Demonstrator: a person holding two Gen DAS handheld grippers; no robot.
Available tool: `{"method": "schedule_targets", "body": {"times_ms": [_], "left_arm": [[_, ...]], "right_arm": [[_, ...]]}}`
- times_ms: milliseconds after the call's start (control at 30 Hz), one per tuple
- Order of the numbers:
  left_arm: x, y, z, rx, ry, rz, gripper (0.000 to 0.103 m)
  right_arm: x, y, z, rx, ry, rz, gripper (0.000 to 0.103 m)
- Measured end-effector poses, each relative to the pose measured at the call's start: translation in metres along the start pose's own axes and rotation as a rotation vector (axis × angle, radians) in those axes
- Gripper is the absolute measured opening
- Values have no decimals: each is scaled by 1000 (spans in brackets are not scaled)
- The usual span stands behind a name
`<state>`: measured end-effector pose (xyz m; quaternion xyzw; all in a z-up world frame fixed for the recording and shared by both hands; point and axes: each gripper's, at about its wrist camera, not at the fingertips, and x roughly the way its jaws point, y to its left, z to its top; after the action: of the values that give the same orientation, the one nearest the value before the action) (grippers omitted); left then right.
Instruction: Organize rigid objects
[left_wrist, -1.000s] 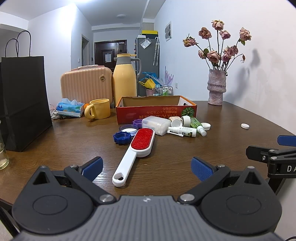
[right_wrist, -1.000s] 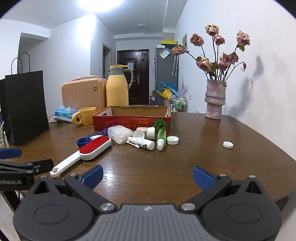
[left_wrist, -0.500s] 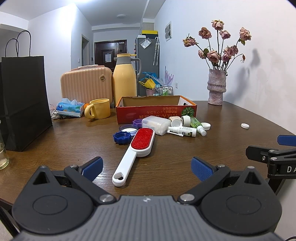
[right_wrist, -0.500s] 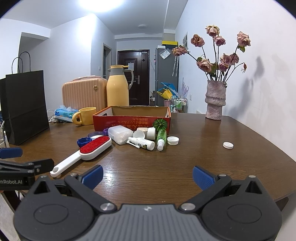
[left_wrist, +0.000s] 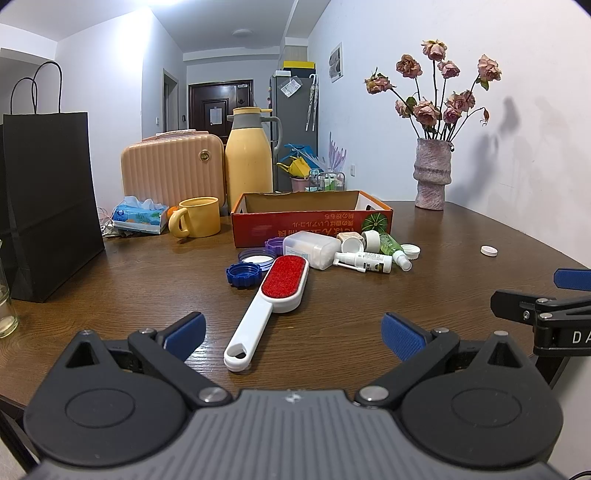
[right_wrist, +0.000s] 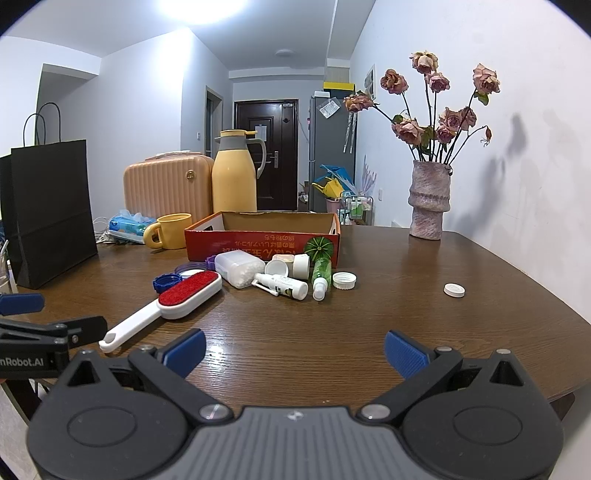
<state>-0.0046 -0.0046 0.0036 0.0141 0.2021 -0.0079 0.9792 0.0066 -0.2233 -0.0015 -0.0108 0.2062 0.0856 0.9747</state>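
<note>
A white lint brush with a red pad (left_wrist: 275, 295) (right_wrist: 173, 302) lies on the brown table, its handle end just ahead of my left gripper (left_wrist: 293, 334), which is open and empty. Behind it sit a blue cap (left_wrist: 243, 274), a clear box (left_wrist: 310, 251), a white spray bottle (left_wrist: 364, 261) (right_wrist: 282, 286), a green bottle (right_wrist: 320, 275) and a white cap (right_wrist: 344, 280). A red cardboard box (left_wrist: 310, 225) (right_wrist: 262, 240) stands open behind them. My right gripper (right_wrist: 294, 354) is open and empty over the near table edge.
A black paper bag (left_wrist: 48, 206) stands at the left. A yellow mug (left_wrist: 195, 218), yellow flask (left_wrist: 249, 158), peach case (left_wrist: 171, 170) and tissue pack (left_wrist: 138, 218) sit at the back. A vase of dried roses (right_wrist: 430, 199) stands back right, a lone white cap (right_wrist: 454, 290) nearer.
</note>
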Motion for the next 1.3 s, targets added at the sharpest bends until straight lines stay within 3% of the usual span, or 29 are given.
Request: {"method": "schedule_targets", "body": {"times_ms": [900, 1300], "left_arm": [[2, 0, 1, -4, 12, 3, 103], [31, 2, 6, 6, 43, 3, 103]], "right_arm": [[8, 0, 3, -17, 16, 2, 103], [30, -4, 6, -25, 47, 3, 103]]}}
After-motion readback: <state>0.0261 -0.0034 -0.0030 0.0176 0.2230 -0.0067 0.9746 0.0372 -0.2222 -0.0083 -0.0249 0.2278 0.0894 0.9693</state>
